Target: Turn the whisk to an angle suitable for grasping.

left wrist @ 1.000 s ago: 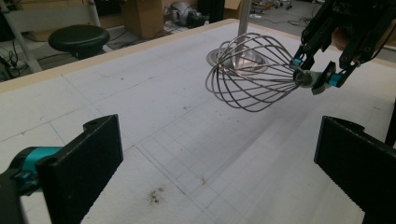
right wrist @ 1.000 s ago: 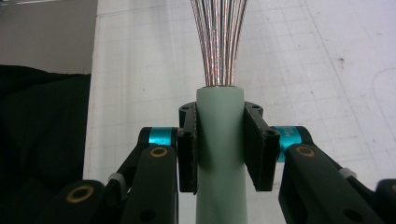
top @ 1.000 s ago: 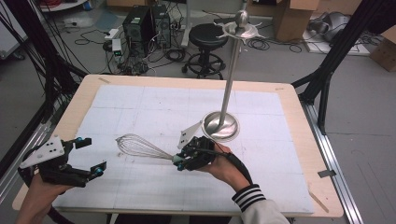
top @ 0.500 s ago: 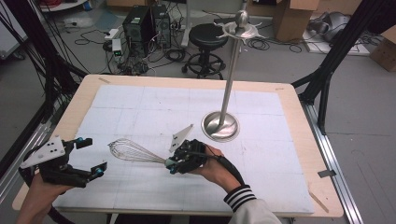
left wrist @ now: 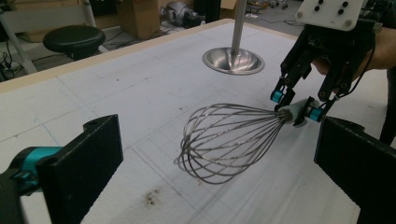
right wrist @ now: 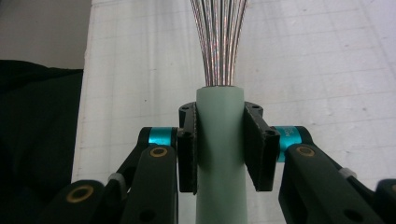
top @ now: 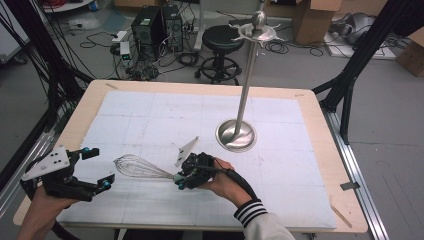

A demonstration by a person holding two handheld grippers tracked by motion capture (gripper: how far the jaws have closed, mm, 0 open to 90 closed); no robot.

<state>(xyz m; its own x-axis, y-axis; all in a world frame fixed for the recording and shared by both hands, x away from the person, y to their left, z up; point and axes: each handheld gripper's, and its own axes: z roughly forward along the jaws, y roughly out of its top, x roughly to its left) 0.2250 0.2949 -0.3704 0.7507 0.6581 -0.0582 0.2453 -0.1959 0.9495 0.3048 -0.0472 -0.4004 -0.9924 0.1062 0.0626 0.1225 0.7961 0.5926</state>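
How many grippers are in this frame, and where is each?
2. The left gripper hovers open over the table's near-left corner. The right gripper is near the table's front middle, shut on the whisk's pale green handle.

The whisk (left wrist: 224, 140) has silvery wires and a pale green handle (right wrist: 220, 154). Both grippers are black with teal joints; the right gripper (top: 186, 179) and left gripper (top: 100, 167) each carry a light grey plate. The table (top: 320, 115) is light wood under a white gridded mat (top: 150, 120). The stand (top: 236, 134) is shiny steel.
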